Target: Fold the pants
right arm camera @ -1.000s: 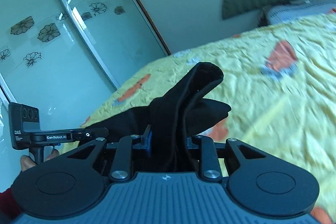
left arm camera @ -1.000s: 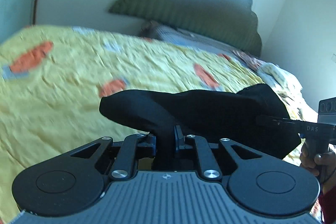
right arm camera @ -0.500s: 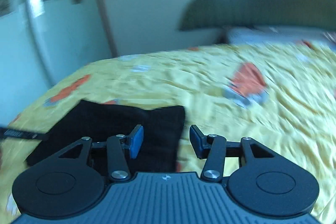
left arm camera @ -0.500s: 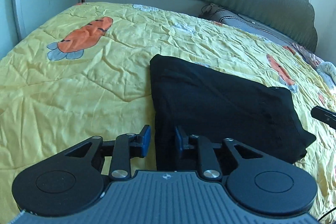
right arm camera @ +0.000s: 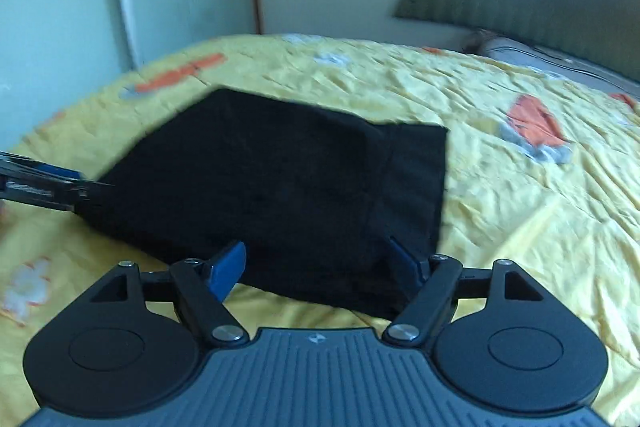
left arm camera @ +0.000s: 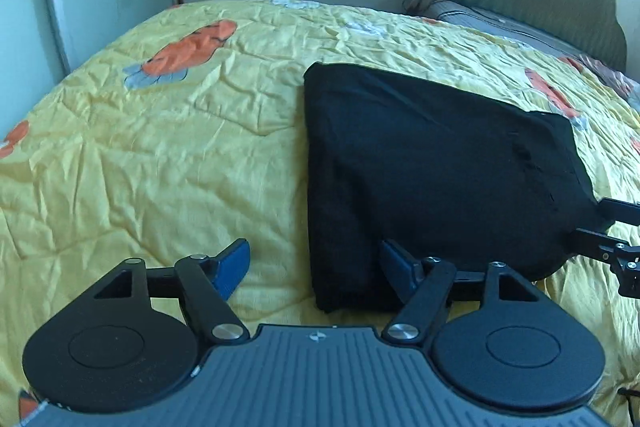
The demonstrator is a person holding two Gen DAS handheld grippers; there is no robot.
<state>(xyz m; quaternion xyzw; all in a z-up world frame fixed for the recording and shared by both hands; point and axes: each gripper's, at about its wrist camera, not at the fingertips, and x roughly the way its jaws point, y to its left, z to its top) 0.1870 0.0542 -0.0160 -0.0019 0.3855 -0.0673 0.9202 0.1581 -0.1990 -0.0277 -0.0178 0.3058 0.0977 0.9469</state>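
With the folded black pants [left arm camera: 432, 163] flat on the yellow bed [left arm camera: 160, 147], both left tongs [left arm camera: 316, 267] and right tongs [right arm camera: 320, 263] are opening, pinching nothing; retracting low could snag the near edge and undo the fold.

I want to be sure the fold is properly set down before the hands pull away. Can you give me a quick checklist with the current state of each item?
1. Black pants lying flat on the yellow bedspread: ok, folded into a compact block.
2. Left gripper released: ok, its jaws are opening; the near corner of the pants lies between them, pads not pressing.
3. Right gripper released: ok, jaws opening; the near edge of the pants lies between them, unpinched.
4. Fold edges aligned: cannot tell; the right wrist view is blurred.
5. Cloth snagged on a blue pad: cannot tell, the fabric lies close against them.
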